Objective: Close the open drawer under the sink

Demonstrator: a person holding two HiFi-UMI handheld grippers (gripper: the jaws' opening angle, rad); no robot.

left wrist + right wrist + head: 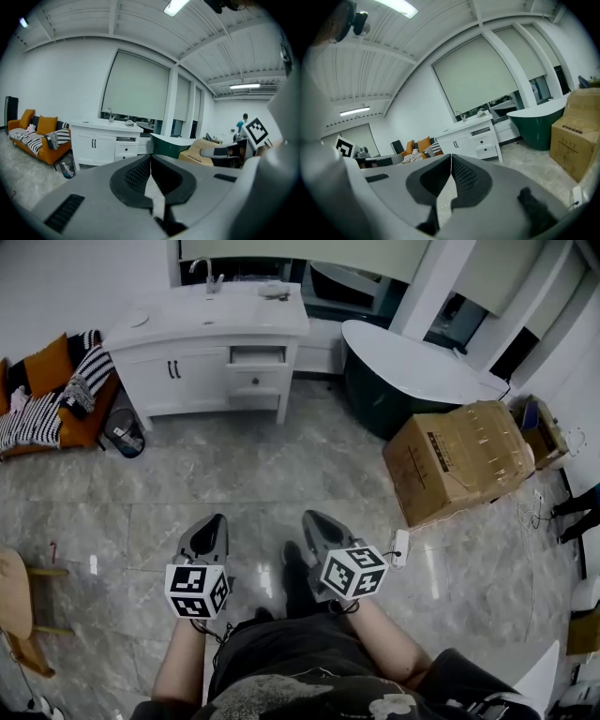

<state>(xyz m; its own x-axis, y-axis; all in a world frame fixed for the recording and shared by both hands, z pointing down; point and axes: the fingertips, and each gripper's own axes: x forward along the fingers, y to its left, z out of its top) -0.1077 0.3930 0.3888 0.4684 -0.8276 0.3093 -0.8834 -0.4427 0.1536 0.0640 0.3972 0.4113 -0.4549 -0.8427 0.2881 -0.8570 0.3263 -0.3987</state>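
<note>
Across the marble floor stands the white sink cabinet [187, 371], far from both grippers. Its top drawer [257, 356] on the right side is pulled out a little; the drawer below looks shut. The cabinet [98, 146] with its open drawer [126, 139] sits left of centre in the left gripper view, and in the right gripper view the cabinet [464, 143] and drawer [481, 131] lie just past the jaws. My left gripper [213, 525] and right gripper [312, 521] are held side by side in front of the person, pointing toward the cabinet. Both are shut with nothing in them.
A dark green bathtub [403, 371] stands right of the cabinet, with a cardboard box [459, 460] nearer on the right. An orange sofa [56, 390] and a small bin [125, 434] are to the left. A wooden stool [19, 601] is at the near left.
</note>
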